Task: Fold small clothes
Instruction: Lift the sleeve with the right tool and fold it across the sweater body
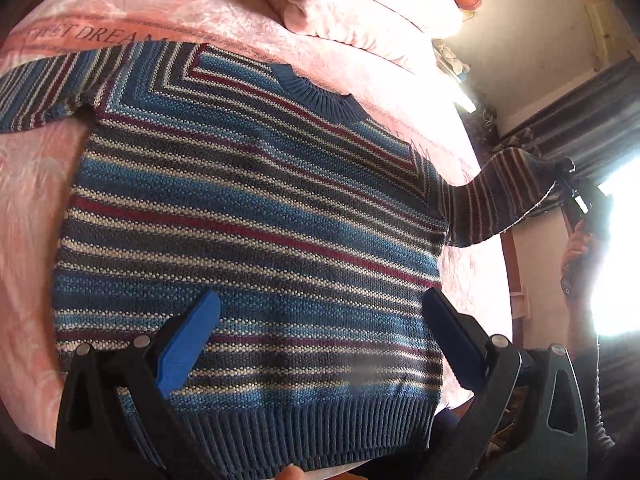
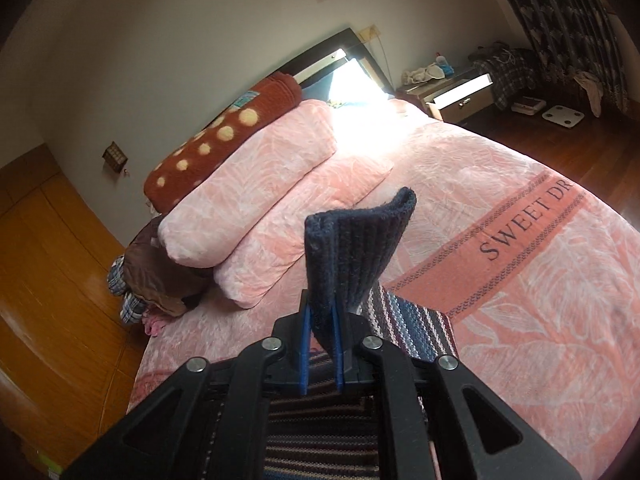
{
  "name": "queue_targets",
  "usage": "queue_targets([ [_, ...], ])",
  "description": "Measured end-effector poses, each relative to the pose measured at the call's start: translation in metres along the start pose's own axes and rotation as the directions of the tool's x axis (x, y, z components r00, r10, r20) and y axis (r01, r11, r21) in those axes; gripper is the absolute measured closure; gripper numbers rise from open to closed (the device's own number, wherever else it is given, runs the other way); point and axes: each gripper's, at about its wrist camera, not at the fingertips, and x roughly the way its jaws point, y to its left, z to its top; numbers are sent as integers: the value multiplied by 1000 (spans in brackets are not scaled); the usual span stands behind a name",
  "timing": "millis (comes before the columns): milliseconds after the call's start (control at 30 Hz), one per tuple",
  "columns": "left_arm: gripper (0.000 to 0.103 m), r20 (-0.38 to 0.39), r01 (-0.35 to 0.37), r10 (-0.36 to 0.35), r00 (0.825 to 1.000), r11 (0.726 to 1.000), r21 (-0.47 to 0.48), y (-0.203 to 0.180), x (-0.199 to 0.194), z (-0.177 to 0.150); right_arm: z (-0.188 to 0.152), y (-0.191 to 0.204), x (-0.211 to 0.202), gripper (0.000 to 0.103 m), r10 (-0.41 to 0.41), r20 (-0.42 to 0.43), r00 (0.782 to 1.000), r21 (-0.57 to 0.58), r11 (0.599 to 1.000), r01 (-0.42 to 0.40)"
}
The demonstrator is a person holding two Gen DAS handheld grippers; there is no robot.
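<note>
A pink bedspread point(image 1: 48, 208) lettered "SWEET DREAM" covers the bed in a sunlit bedroom, and on it a striped sweater point(image 1: 248, 216) lies flat, front up, hem toward the person and collar toward the pillows point(image 2: 248, 184). Nearest, the left gripper point(image 1: 320, 332) hangs over the lower body of the sweater with its blue pads spread wide, one near each side seam, holding nothing; whether the pads touch the knit cannot be told. The sweater's long axis runs straight away from those jaws, hem to neck. Out to the right, the right sleeve point(image 1: 504, 196) is raised clear of the bed, its dark ribbed cuff point(image 2: 356, 248) pinched between the pressed-together pads of the right gripper point(image 2: 322, 344), cuff end standing up past the fingertips. The left sleeve point(image 1: 44, 88) rests outstretched on the spread. The fold looks barely begun: the lifted sleeve would likely have to cross inward over the chest, so the right hand is the nearer one for that move. Beyond, a spotted red blanket point(image 2: 224, 136) lies rolled by the headboard.
</note>
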Motion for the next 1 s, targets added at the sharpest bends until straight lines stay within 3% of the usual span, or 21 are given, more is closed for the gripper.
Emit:
queue_targets([
  [200,3,40,7,-7,999,1000,0,11,-8,19,-43,74,48,94,36,-75,997,-117,992,-45],
  [333,3,50,44,-43,998,999,-12,18,0,39,-89,101,93,94,-8,-163,987,-203,979,-26],
  [500,3,59,72,-71,996,997,-5,17,24,65,-164,112,152,94,-75,-297,952,-282,959,-13],
  [667,3,5,144,-144,990,988,-49,19,70,89,-232,115,191,93,-146,-387,910,-370,929,-8],
  [800,3,-69,224,-235,969,964,-143,22,118,100,-254,115,196,66,-126,-449,885,-380,923,-61],
  [900,3,-109,291,-326,939,923,-251,23,154,107,-248,105,169,66,-124,-410,903,-367,929,-39],
  [1000,3,-124,299,-358,925,891,-341,22,187,113,-240,77,130,65,-75,-378,923,-213,977,-7],
])
